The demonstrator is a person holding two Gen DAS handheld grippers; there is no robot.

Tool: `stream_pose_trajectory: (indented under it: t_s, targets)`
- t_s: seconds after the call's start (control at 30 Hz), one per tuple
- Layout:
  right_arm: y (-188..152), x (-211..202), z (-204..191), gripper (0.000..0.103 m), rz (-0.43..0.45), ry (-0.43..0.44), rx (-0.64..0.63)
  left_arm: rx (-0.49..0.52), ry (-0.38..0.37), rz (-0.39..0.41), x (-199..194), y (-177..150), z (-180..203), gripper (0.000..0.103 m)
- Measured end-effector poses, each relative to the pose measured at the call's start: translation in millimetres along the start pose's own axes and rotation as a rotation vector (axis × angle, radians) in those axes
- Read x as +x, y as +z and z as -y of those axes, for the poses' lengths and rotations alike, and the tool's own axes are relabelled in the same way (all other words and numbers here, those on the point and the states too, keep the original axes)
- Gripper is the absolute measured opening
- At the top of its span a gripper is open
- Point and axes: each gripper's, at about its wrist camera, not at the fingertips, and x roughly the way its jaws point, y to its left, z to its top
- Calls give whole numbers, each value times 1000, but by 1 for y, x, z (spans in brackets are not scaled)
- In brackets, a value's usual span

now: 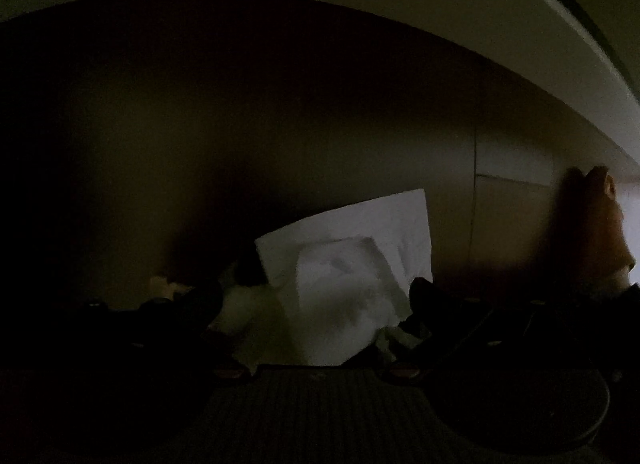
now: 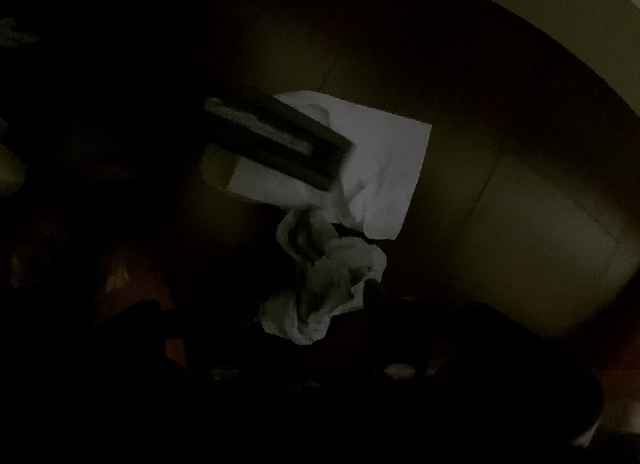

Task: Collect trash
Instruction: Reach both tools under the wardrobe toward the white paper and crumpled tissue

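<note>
Down inside the dim bin (image 1: 520, 15), I have both grippers pointing steeply at its floor. My left gripper (image 1: 316, 300) seems clenched on a flat white tissue (image 1: 360, 223), low against the bin wall, though the dark hides the pads. My right gripper (image 2: 320, 316) stands wide, a crumpled tissue (image 2: 332, 276) between its fingers; whether it grips, I cannot tell. Holding both wads this deep should let them drop without snagging the rim.
</note>
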Motion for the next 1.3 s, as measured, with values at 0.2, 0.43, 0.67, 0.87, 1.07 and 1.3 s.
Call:
stream_pose_trajectory:
  t_s: [0.2, 0.43, 0.67, 0.87, 1.07, 1.3]
  targets:
    - [0, 11, 0, 54, -5, 1, 9, 21, 51, -15, 11, 4, 6, 85]
    - [0, 15, 0, 9, -9, -27, 7, 32, 32, 26, 4, 1, 10, 36]
    - [-10, -6, 0, 5, 18, -42, 4, 68, -31, 34, -9, -12, 28, 6]
    - [-24, -49, -1, 5, 50, -79, 0, 53, -94, 76, -47, -29, 25, 5]
    - [-30, -108, -7, 5, 124, -129, -10, 0, -160, 118, -98, -39, 18, 5]
    - [-48, -172, -10, 5, 239, -161, -3, -20, -141, 204, -167, -51, 14, 5]
